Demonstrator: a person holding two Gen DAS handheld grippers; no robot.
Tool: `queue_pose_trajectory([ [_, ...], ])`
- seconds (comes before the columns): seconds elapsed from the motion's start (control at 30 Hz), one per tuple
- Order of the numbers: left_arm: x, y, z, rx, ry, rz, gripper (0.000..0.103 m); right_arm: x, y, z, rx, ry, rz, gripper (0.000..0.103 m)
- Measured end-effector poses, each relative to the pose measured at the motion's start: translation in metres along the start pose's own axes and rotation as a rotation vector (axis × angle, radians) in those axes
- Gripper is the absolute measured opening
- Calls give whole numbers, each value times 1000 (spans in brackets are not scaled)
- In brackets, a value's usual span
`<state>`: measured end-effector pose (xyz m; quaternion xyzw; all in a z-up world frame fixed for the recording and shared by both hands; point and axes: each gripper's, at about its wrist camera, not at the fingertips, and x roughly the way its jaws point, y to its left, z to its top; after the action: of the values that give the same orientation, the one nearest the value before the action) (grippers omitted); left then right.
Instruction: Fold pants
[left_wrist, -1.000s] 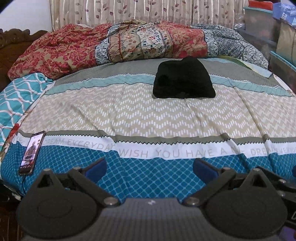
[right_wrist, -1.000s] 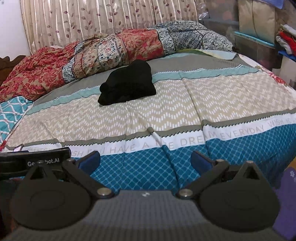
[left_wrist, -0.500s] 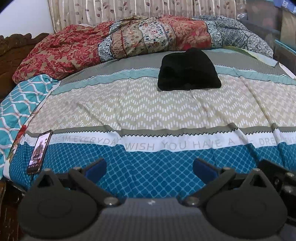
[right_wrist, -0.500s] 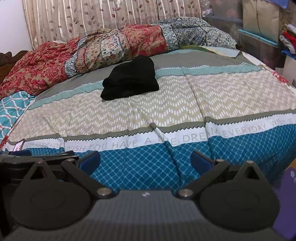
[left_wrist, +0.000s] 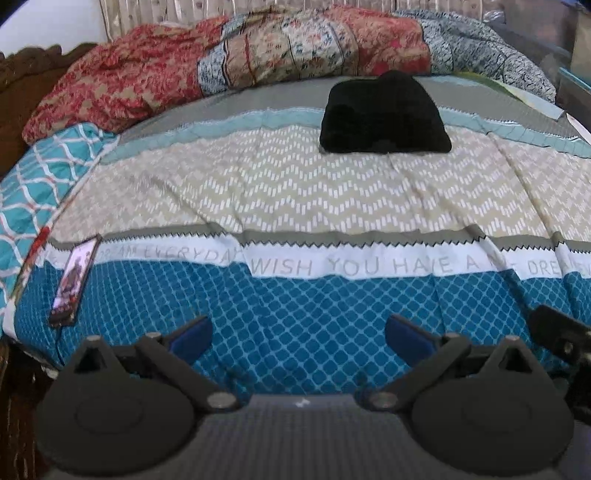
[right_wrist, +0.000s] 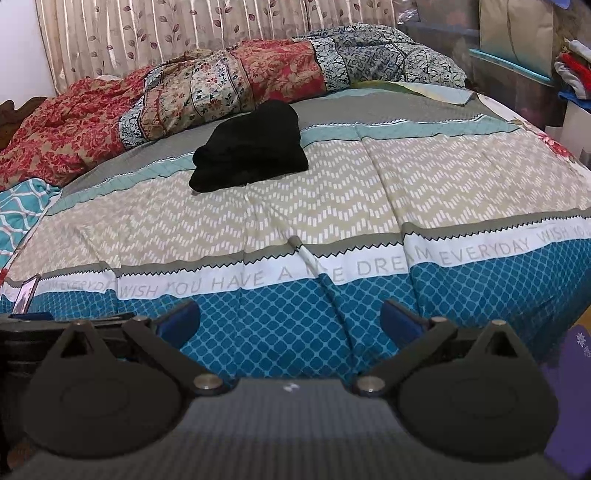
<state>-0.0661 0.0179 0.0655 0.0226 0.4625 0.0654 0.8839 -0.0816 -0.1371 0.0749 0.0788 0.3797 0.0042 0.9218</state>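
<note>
Folded black pants (left_wrist: 384, 114) far on bed (left_wrist: 295, 192), before heaped floral quilt (left_wrist: 236, 66). Phone (left_wrist: 75, 282) near left edge. Leaf-print curtains (right_wrist: 184, 33) behind. Left tongs (left_wrist: 298, 334) and right tongs (right_wrist: 290, 319) spread, empty, over near blue band.

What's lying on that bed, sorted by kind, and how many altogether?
Black pants: 1
Phone: 1
Rolled quilt: 1
Teal pillow: 1
Total: 4
</note>
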Motion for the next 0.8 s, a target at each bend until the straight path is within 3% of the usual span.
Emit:
queue_pose_trajectory([
  [0.43, 8, 1, -2, -11, 20, -23, 103, 7, 3, 1, -15, 14, 1, 103],
  [0.6, 21, 5, -6, -29, 125, -28, 103, 9, 2, 1, -8, 14, 1, 103],
  [0.8, 22, 2, -10, -16, 136, -29, 103, 11, 1, 0, -5, 20, 4, 103],
])
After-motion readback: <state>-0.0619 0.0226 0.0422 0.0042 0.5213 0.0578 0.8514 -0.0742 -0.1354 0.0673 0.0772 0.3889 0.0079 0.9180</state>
